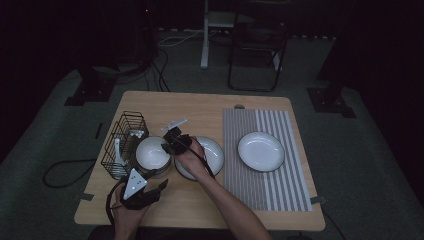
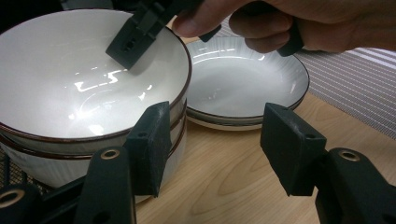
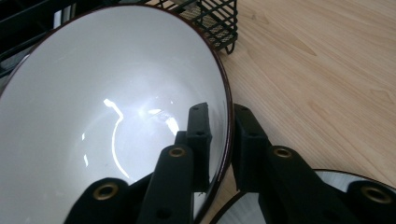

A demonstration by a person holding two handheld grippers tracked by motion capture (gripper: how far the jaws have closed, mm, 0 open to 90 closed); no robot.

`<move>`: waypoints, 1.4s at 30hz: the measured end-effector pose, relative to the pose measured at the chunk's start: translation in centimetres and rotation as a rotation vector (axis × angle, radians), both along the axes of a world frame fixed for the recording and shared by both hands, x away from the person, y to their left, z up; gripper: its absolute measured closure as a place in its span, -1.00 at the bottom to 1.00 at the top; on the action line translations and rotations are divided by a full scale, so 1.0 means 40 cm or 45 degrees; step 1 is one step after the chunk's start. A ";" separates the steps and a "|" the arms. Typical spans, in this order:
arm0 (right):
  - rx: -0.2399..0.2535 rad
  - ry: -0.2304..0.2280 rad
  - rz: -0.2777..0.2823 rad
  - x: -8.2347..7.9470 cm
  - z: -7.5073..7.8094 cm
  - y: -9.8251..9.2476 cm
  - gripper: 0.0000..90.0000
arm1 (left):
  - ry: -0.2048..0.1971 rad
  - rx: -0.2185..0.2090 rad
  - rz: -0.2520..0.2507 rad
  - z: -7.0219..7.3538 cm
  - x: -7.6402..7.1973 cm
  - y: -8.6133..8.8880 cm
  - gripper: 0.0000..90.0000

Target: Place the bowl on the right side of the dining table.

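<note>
right hand-held gripper (image 3: 220,140) pinches top bowl (image 3: 107,116) rim, one jaw inside | left hand-held gripper (image 2: 219,140) spread wide, bowl just ahead-left

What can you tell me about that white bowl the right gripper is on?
The top bowl is glossy white, ceramic-looking, with a thin dark-red rim. It sits upright, nested on another bowl, between the wire basket and a plate. The right gripper straddles its rim, one jaw inside, one outside. It looks empty.
</note>
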State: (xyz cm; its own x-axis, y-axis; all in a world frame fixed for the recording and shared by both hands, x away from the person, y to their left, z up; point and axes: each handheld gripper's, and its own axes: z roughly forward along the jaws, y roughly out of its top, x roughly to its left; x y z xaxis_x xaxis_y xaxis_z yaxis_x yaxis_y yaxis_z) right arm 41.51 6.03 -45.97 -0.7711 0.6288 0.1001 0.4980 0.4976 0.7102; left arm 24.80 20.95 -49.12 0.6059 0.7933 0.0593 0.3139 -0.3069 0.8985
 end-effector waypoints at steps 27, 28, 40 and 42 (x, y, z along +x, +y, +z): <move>0.233 0.045 -0.091 0.012 0.037 -0.055 0.82 | -0.044 0.012 -0.015 0.024 -0.020 -0.011 -0.04; 0.242 0.047 -0.097 0.013 0.040 -0.061 0.82 | -0.051 0.020 -0.020 0.026 -0.021 -0.013 -0.04; 0.306 0.032 -0.175 0.037 0.075 -0.137 0.82 | -0.063 0.052 -0.081 0.022 -0.025 -0.038 -0.05; 0.307 0.025 -0.192 0.040 0.080 -0.150 0.82 | -0.057 0.057 -0.094 0.016 -0.026 -0.043 -0.05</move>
